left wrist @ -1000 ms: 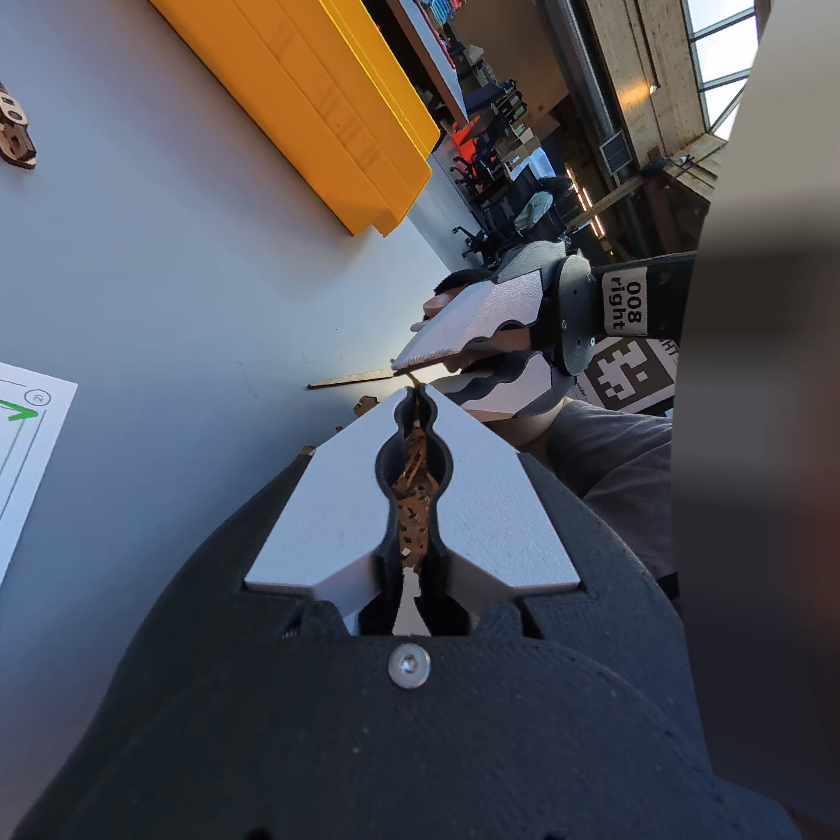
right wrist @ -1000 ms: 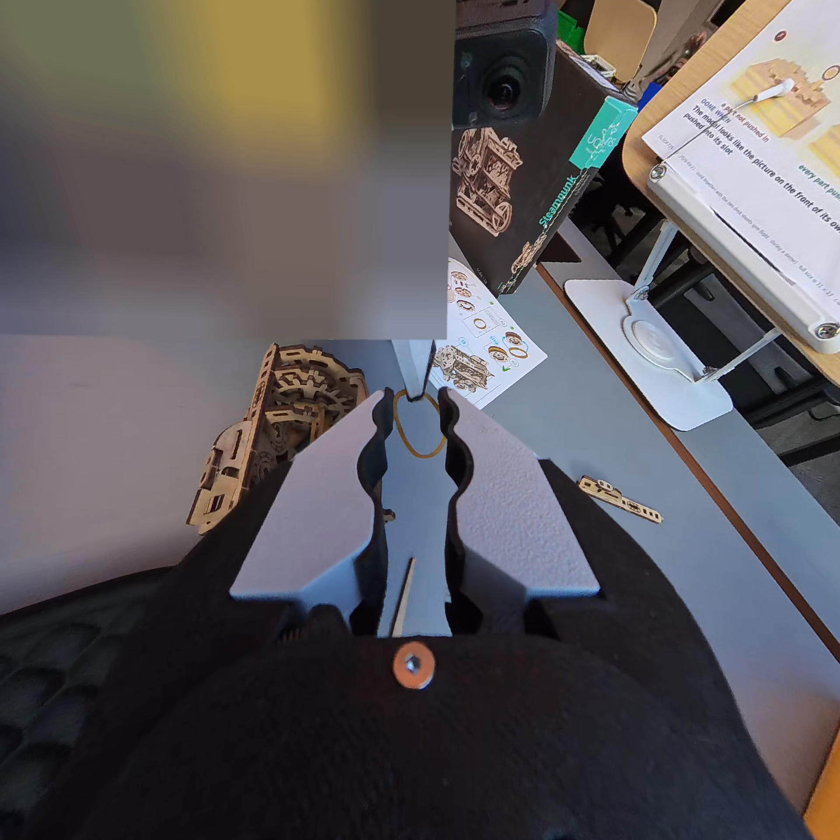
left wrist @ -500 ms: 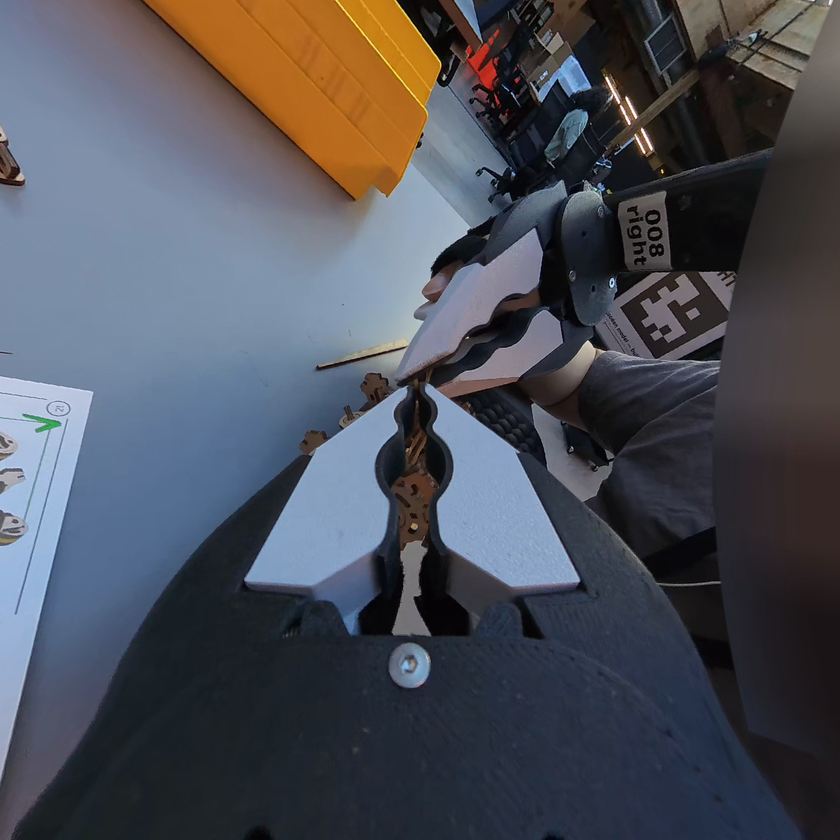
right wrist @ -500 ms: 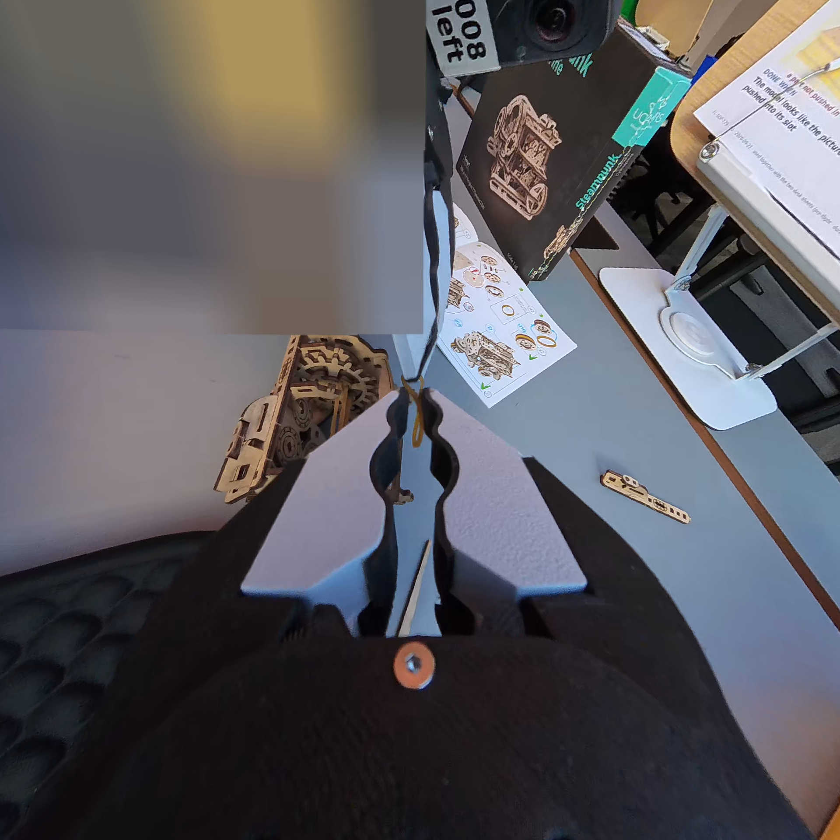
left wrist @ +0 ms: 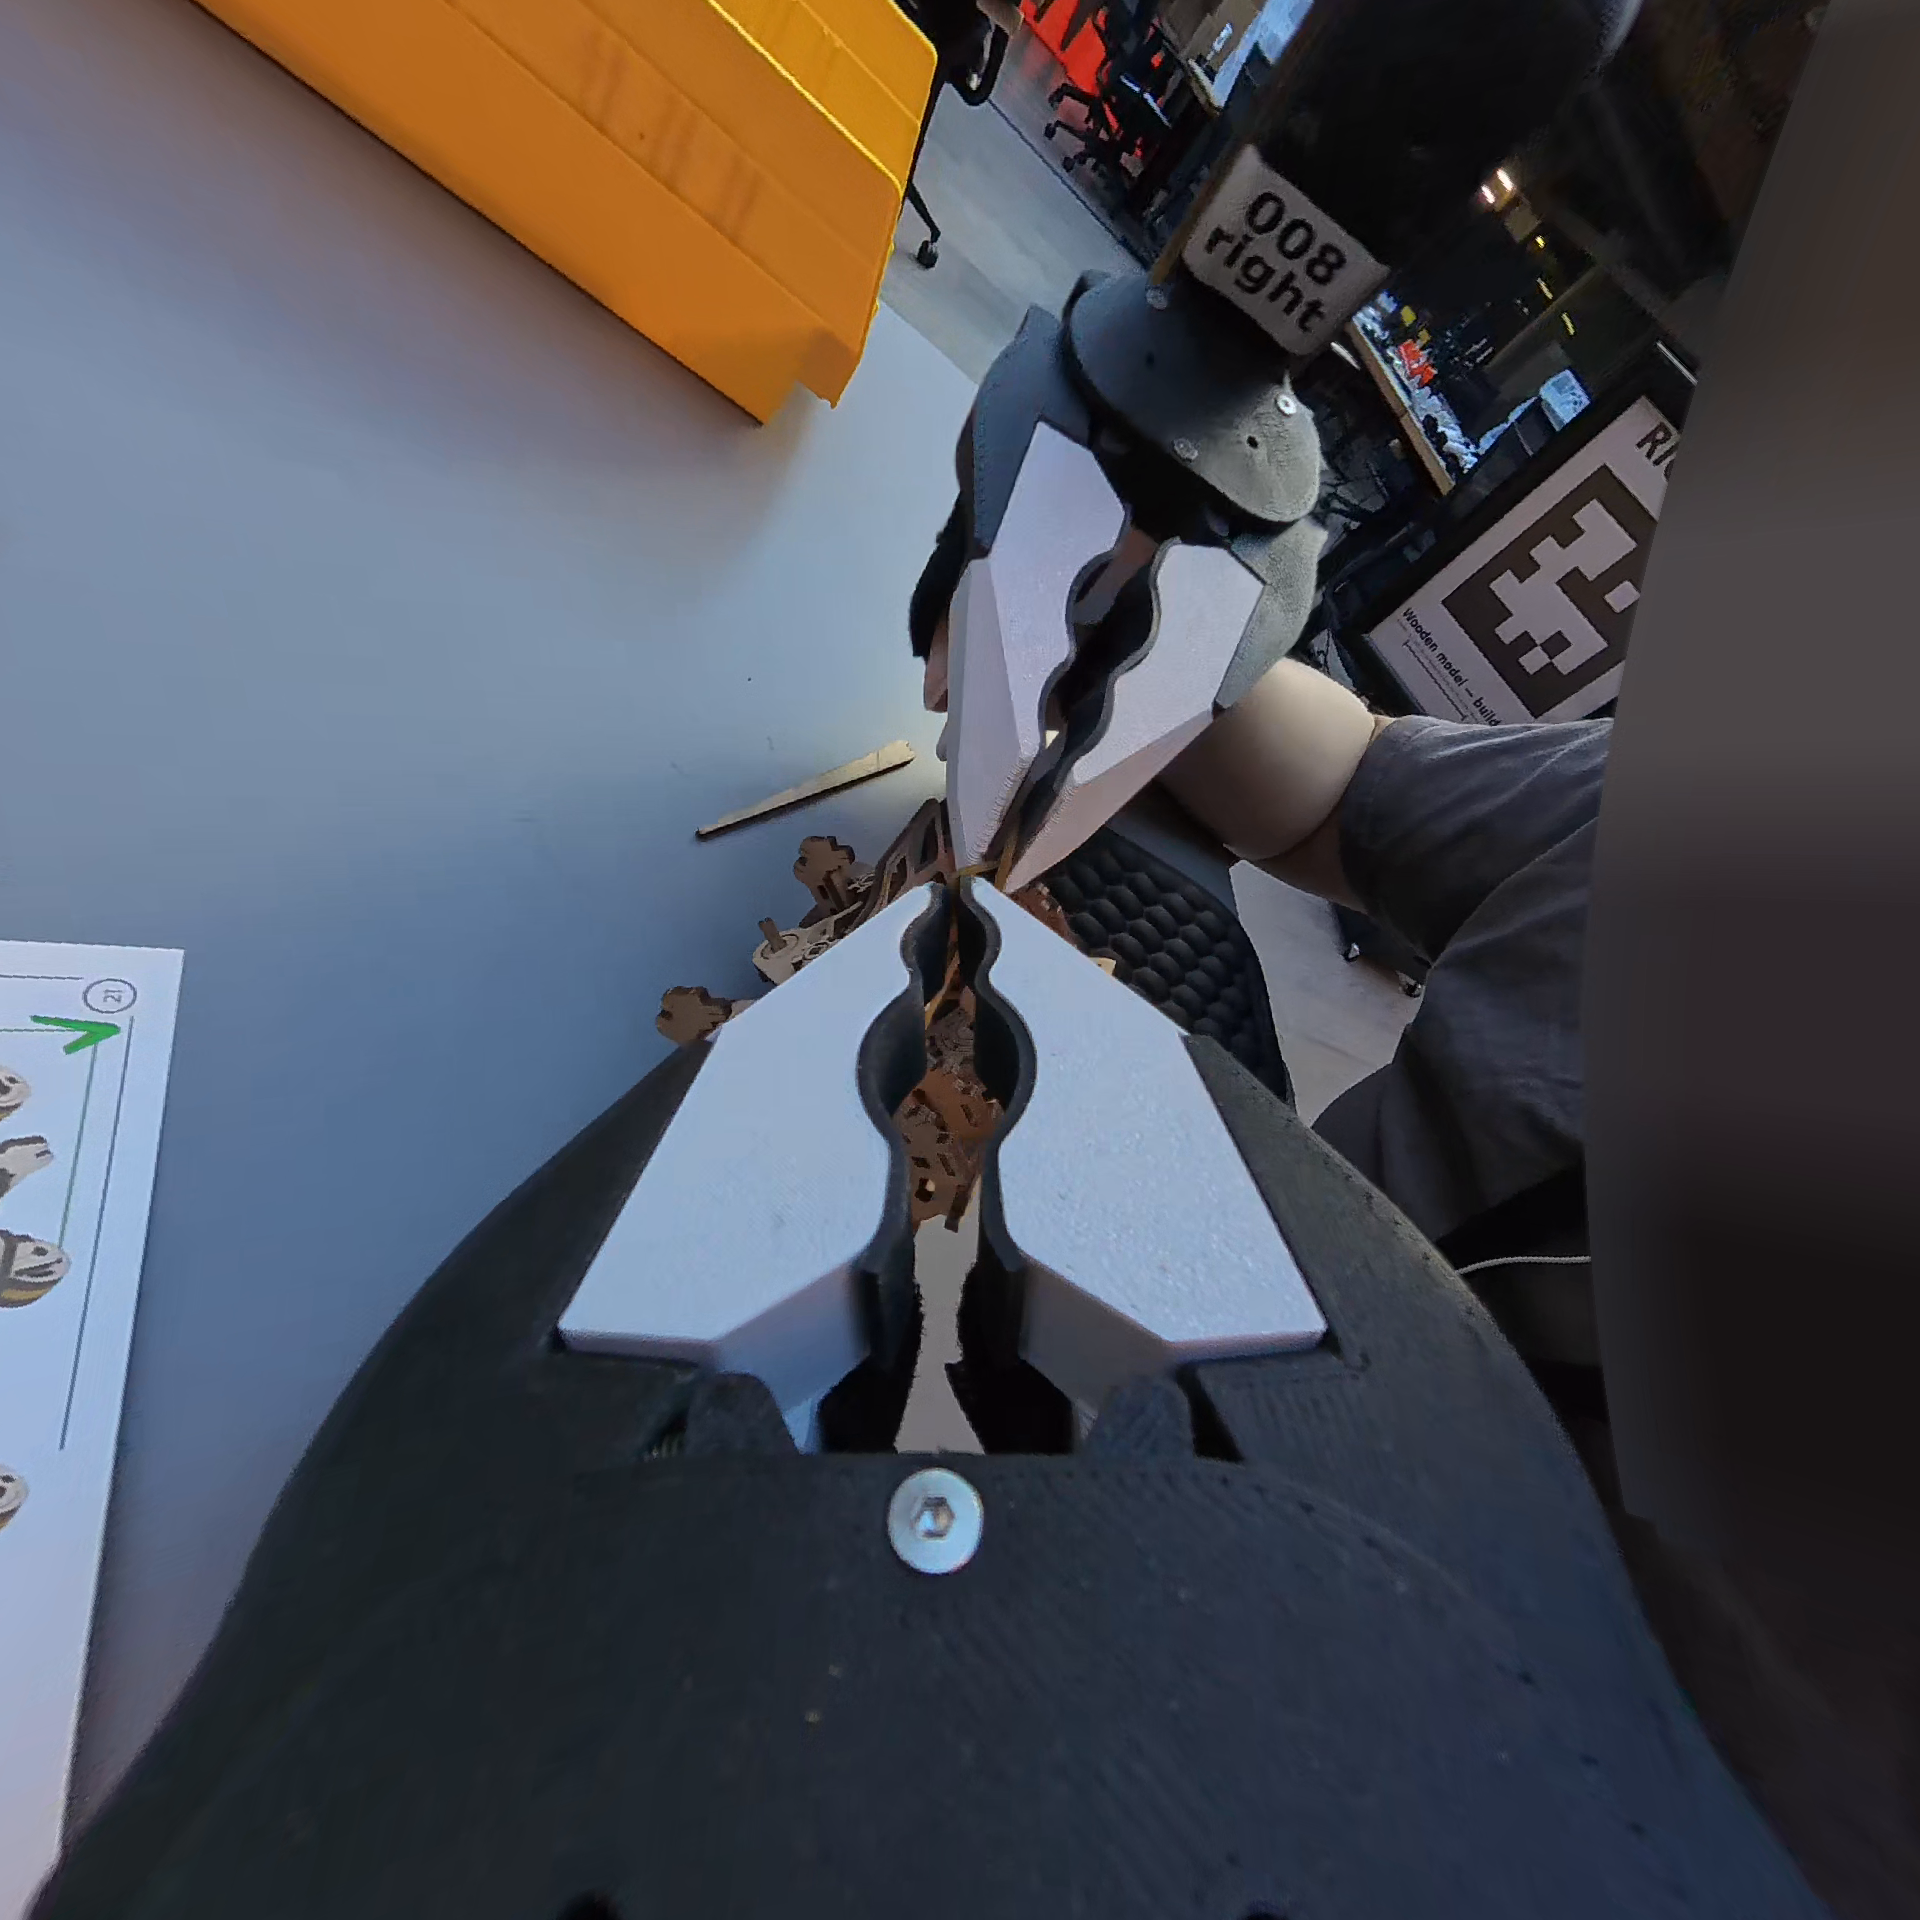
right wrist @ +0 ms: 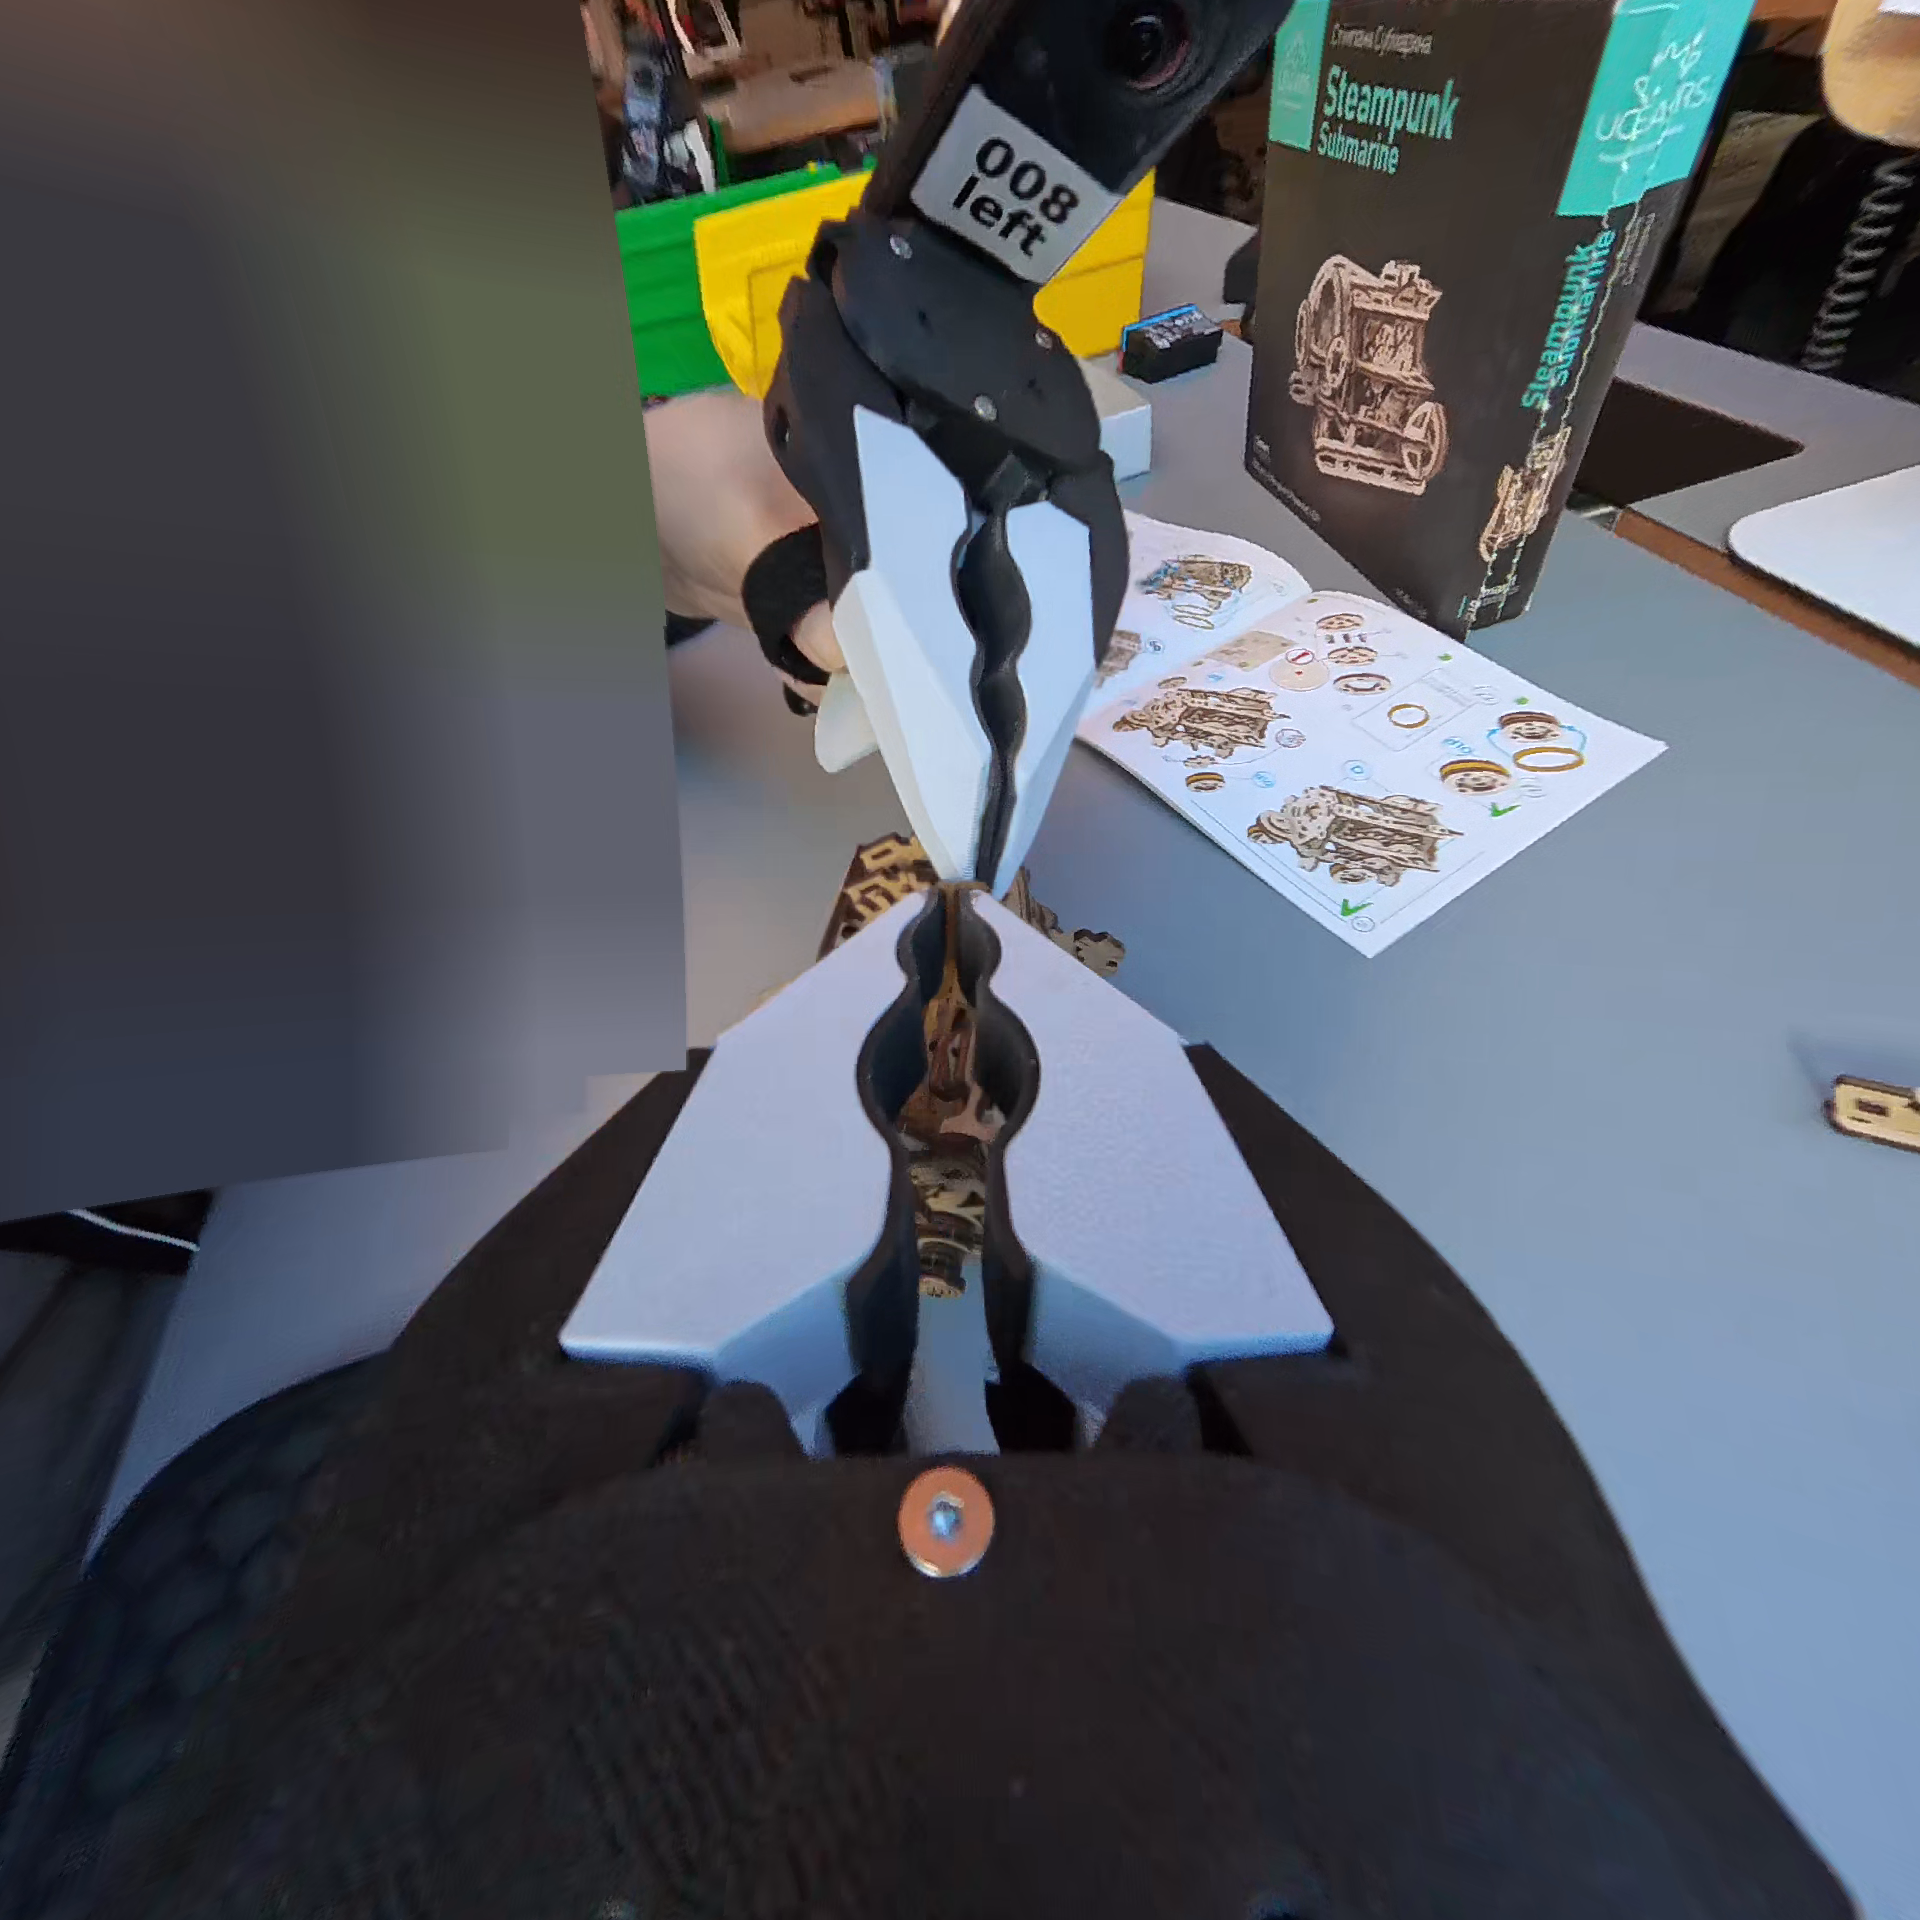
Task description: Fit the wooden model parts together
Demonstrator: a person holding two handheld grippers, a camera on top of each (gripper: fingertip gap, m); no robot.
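Note:
My left gripper (left wrist: 954, 902) is shut on a thin yellow rubber band (left wrist: 977, 868). My right gripper (right wrist: 954, 902) is shut on the same band (right wrist: 958, 884). The two grippers meet tip to tip, and only a short bit of band shows between them. The left wrist view shows the right gripper (left wrist: 992, 868) coming down from above. The right wrist view shows the left gripper (right wrist: 977, 873) the same way. The wooden model (left wrist: 831, 914) stands on the grey table just below the tips, and it also shows in the right wrist view (right wrist: 883, 894).
A yellow bin (left wrist: 623, 156) lies at the table's far side and a thin wooden strip (left wrist: 805, 792) lies near the model. An instruction booklet (right wrist: 1351, 748), the kit box (right wrist: 1434, 312) and a small wooden piece (right wrist: 1875, 1112) are to the right. A black mat (left wrist: 1164, 935) lies by the model. Less than 4 cm separates the two grippers' tips.
The right jaws were open around the band hanging from the left gripper and have shut on it. Both grippers tilted so that their tips meet over the model.

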